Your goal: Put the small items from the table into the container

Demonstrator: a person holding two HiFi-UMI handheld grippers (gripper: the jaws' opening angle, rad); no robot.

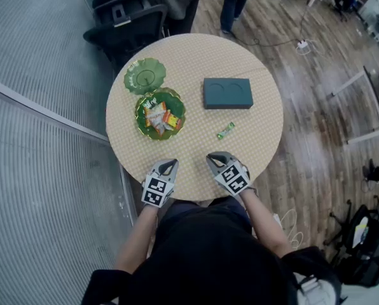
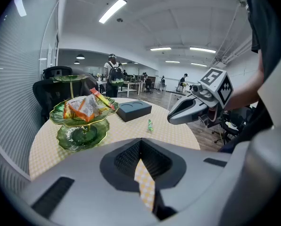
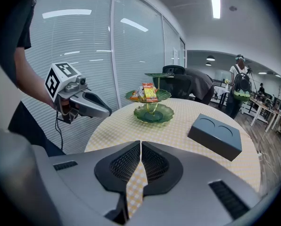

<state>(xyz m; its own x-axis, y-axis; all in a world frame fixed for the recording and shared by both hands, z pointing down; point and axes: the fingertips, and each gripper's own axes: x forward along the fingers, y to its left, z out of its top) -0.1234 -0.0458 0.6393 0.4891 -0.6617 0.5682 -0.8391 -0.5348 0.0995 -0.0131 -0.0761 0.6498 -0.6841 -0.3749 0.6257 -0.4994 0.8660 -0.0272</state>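
From the head view, the round checked counter [image 1: 196, 56] carries a green tiered glass dish [image 1: 145, 76] on its left side, with bright snack packets [image 1: 160, 117] piled on one of its tiers. A dark box [image 1: 227, 93] with two round recesses sits right of centre. A single green candy [image 1: 226, 130] lies loose on the cloth, in front of the box and apart from the dish. The left tongs [image 1: 168, 164] and right tongs [image 1: 215, 159] both hang over the near edge, side by side and pointing inward. In the left gripper view the left tongs [image 2: 140, 144] are clenched on nothing, their jaws meeting in a thin seam with only checked cloth showing below. Beyond them the dish [image 2: 82, 134] stands on its stem, packets [image 2: 87, 107] on the middle tier. The candy [image 2: 150, 125] lies beside the box [image 2: 134, 110], and the right tongs [image 2: 171, 120] reach in from the right (their marker cube tilted up). In the right gripper view the right tongs [image 3: 140, 145] are likewise clenched and empty. The left tongs [image 3: 107, 111] enter from the left, and ahead stand the dish [image 3: 153, 113], the box [image 3: 216, 135] and an office chair [image 3: 173, 70].
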